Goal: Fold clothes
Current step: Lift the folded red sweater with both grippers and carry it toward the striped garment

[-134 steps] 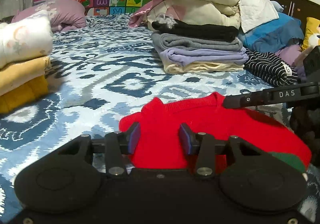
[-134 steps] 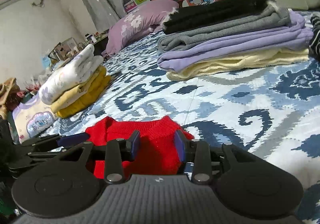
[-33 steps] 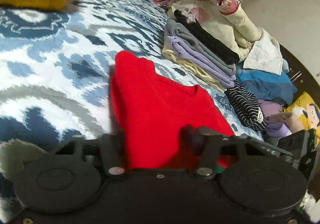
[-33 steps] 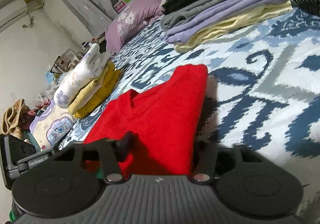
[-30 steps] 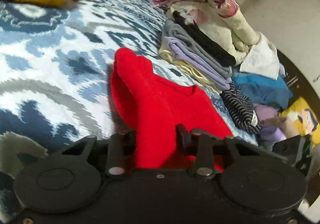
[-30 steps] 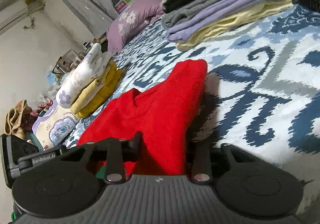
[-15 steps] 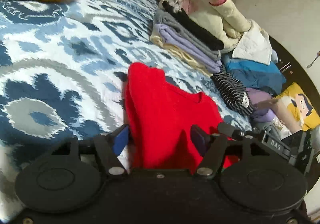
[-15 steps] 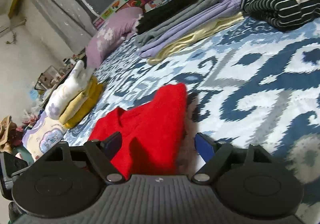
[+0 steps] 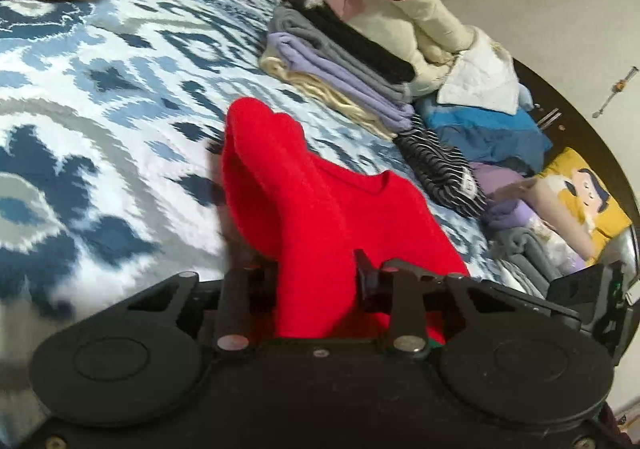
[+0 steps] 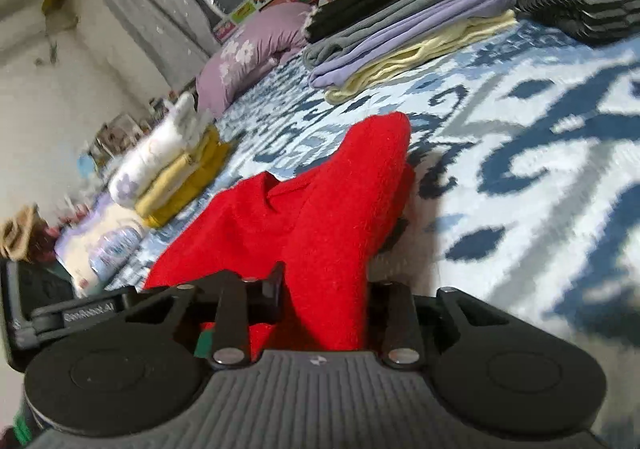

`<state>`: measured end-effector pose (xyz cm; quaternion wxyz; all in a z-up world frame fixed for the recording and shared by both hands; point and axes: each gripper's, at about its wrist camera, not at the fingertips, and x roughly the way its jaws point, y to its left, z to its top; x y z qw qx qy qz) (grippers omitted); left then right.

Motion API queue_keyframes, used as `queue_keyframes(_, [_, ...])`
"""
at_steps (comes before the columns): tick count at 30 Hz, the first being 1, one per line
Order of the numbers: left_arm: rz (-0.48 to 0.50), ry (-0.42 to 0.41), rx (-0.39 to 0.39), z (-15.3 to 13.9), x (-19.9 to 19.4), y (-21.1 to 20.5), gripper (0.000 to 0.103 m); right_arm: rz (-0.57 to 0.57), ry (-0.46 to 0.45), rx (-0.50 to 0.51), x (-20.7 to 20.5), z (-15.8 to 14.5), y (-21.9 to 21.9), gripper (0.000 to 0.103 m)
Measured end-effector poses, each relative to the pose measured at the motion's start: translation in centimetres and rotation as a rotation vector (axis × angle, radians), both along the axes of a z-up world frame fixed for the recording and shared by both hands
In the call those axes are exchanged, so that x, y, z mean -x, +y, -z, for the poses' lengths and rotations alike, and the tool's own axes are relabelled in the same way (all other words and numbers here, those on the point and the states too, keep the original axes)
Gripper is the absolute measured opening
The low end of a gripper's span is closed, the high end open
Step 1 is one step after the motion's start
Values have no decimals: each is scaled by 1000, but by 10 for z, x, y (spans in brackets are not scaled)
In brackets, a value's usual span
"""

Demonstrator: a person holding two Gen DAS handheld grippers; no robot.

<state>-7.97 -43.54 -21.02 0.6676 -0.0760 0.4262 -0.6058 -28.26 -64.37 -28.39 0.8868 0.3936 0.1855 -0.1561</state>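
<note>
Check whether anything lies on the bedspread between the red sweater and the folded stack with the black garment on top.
Nothing visible does. Between the red knitted sweater and the folded stack of black, grey, lilac and cream garments only bare blue-and-white patterned bedspread shows.

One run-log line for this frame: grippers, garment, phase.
left gripper: closing on red sweater | right gripper: closing on same | sweater: partly lifted off bed | phase: mid-fold

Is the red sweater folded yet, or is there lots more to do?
Not yet. Done: a neat folded stack lies on the bed. In hand: the left tool and right tool each pinch the red sweater. Left: finishing it, plus the unfolded heap.
</note>
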Motion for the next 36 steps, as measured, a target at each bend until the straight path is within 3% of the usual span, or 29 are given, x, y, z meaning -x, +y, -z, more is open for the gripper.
queue_keyframes(8, [51,5,43,-25,55,19,29,55,-66,-49,66,-17,22,31])
queue_keyframes(15, [89,18,84,-44,98,32,29,77,-105,-32,123,-36,38,31])
queue_keyframes(21, [109,80,121,-49,121,33,29,88,-120,-10,159,-55,38,30])
queue_keyframes(28, [91,136,120,-49,129,26,29,92,-117,-12,178,-66,31,31])
queue_keyframes(36, [70,160,101,-49,122,-17,29,50,-97,-51,168,-62,-16,31])
